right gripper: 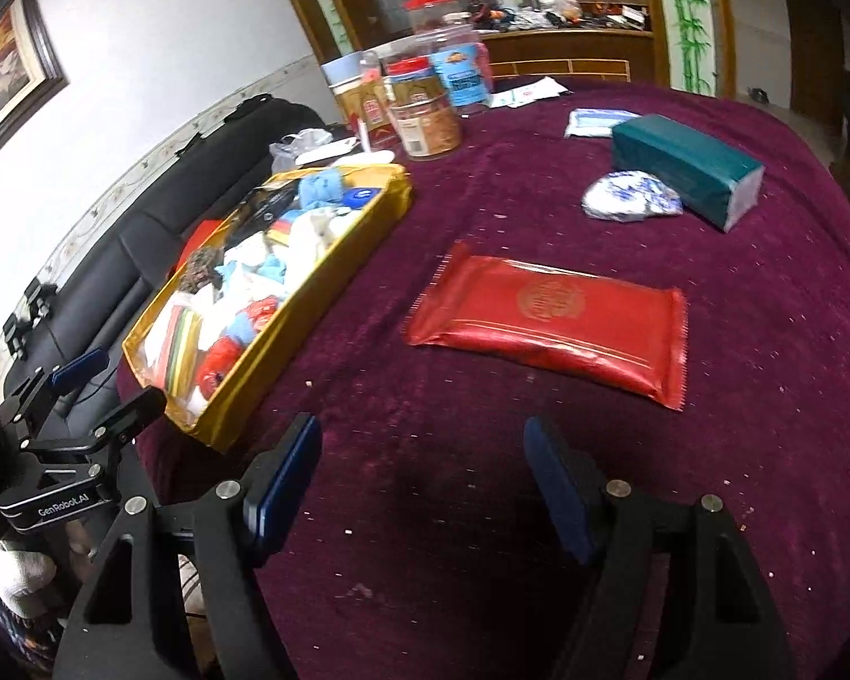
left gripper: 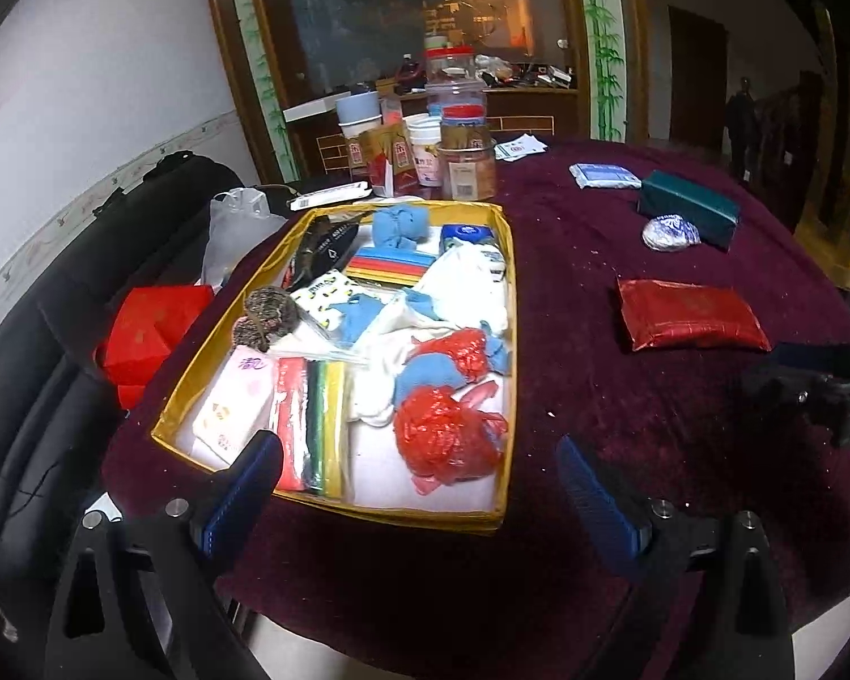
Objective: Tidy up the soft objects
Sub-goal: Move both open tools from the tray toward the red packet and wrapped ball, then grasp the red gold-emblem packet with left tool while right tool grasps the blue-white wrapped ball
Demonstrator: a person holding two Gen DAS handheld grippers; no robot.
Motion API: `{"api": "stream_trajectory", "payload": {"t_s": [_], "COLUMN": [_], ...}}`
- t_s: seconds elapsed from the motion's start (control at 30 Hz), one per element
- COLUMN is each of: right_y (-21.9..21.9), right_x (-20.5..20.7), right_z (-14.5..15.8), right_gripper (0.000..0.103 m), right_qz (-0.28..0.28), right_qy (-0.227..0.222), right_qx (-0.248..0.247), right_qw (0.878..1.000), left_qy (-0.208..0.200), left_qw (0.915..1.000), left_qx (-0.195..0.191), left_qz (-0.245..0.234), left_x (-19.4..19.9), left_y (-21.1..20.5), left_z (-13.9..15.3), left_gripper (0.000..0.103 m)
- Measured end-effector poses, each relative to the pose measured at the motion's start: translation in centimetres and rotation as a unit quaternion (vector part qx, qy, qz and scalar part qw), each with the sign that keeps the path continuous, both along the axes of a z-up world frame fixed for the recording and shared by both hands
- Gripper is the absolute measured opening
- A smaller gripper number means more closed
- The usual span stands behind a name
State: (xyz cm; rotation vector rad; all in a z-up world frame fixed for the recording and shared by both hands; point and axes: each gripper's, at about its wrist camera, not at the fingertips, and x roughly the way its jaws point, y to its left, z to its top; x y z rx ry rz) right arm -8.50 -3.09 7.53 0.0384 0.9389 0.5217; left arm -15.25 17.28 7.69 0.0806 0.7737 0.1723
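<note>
Both grippers are hanging empty over the purple cloth [right gripper: 481, 215], so the step in hand looks like picking the next loose item. The right gripper [right gripper: 422, 453] is standing released, jaws wide apart with nothing between them, aiming at the red pack [right gripper: 549, 323], which is lying flat on the cloth at about one o'clock from it. The left gripper [left gripper: 419, 470] is likewise released and gripping nothing, hovering at the near edge of the gold box [left gripper: 510, 306], which is already holding socks, tissue packs and red bags. Further out, at about one o'clock in the right view, the green tissue brick [right gripper: 685, 170], the blue-white bundle [right gripper: 629, 195] touching it, and a pale blue packet [right gripper: 595, 119] are waiting on the cloth.

The next move probably calls for the right gripper reaching forward, straddling the pack across its narrow width, and pinching gently, since the wrapper looks slippery.
</note>
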Motion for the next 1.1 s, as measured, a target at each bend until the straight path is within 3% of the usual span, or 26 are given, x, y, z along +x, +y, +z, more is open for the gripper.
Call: {"api": "stream_trajectory", "payload": {"t_s": [0.3,0.6,0.8,1.1], "right_y": [-3.0,-8.7,-10.0,-13.3], "right_x": [0.7,3.1,3.4,10.2], "right_z": [-0.4,-1.4,-1.6,-1.3], "right_gripper": [0.073,0.073,0.073,0.074], "right_qz": [-0.029,-0.1,-0.121,-0.184], "right_qy": [0.004,0.029,0.027,0.047], "right_qx": [0.006,0.035,0.034,0.024], "right_qw": [1.0,0.994,0.992,0.981], "left_qy": [0.015,0.038,0.031,0.016], "left_qw": [0.9997,0.9979,0.9977,0.9951], "left_qx": [0.005,-0.007,-0.008,-0.042], "left_qz": [-0.016,-0.051,-0.059,-0.088], "left_x": [0.7,2.1,2.4,3.0], "left_y": [-1.7,-3.8,-4.5,-5.5], "left_z": [-0.7,-1.9,-2.1,-1.4], "left_gripper": [0.099,0.099,0.099,0.099]}}
